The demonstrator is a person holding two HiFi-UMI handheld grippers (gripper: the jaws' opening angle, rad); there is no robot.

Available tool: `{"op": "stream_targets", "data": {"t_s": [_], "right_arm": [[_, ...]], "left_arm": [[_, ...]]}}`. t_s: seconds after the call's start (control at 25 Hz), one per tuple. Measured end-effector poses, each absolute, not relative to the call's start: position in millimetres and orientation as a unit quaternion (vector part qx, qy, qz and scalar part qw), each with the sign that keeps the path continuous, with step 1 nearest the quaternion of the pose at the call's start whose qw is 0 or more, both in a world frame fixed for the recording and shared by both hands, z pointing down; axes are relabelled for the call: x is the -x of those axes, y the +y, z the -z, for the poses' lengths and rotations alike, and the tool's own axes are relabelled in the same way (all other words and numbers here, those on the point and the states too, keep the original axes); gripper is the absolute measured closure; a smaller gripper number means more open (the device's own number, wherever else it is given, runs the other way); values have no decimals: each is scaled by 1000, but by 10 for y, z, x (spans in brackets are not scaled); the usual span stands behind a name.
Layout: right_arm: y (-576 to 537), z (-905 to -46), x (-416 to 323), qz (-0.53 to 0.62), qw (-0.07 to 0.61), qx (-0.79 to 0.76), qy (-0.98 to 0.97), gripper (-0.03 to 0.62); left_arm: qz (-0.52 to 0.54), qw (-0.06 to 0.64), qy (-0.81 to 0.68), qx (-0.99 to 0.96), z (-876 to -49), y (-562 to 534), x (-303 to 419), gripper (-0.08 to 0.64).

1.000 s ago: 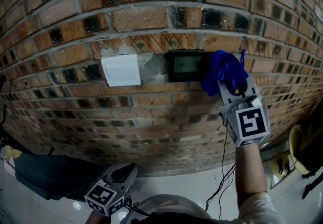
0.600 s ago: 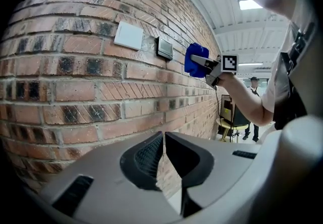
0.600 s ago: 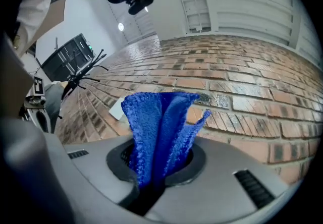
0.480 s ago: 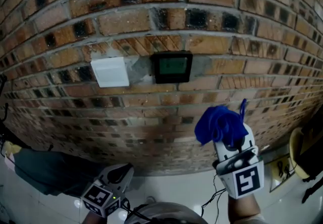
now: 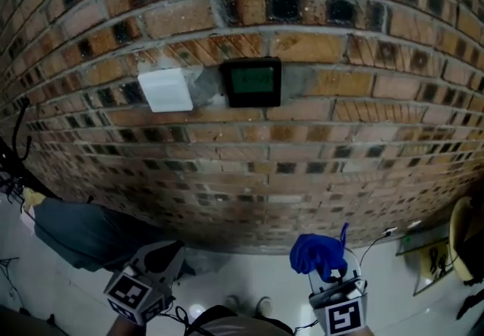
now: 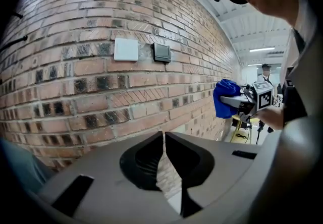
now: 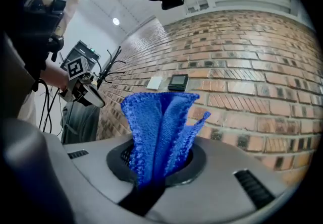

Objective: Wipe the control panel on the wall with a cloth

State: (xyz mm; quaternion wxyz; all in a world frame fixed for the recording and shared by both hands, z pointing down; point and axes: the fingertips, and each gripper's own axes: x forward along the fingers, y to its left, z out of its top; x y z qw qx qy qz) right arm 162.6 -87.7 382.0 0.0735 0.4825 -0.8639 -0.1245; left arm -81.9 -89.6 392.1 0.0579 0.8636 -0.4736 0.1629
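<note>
The dark control panel with a greenish screen is set in the brick wall, beside a white switch plate. The panel also shows small in the left gripper view and in the right gripper view. My right gripper hangs low, far below the panel, shut on a bunched blue cloth that stands up from its jaws. My left gripper is low at the left, shut and holding nothing.
A grey-covered bundle lies on the floor at the wall's foot, left. A black cable hangs at the far left. Yellow gear sits at the right edge. A pale glossy floor runs below the wall.
My right gripper has dropped with the blue cloth from beside the panel down to near the floor. The view has tilted, so the panel sits higher. The left gripper has barely moved.
</note>
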Motion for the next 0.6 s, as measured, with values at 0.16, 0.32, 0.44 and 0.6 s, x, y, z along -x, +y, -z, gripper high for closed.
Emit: {"op": "stream_targets", "data": {"t_s": [0.16, 0.32, 0.44, 0.6], "right_arm": [[-634, -3787, -1651, 82, 34, -490, -867, 503], [-276, -3646, -1576, 97, 32, -501, -859, 503], [37, -3566, -1411, 99, 30, -505, -857, 503], [502, -3486, -1101, 95, 31, -504, -858, 503]], "left_arm": [[-163, 48, -472, -865, -3899, -659, 890, 555], [-145, 47, -467, -871, -3864, -401, 1046, 555], [-130, 45, -457, -879, -3848, -156, 1190, 555], [-127, 50, -446, -884, -3901, 211, 1444, 555]]}}
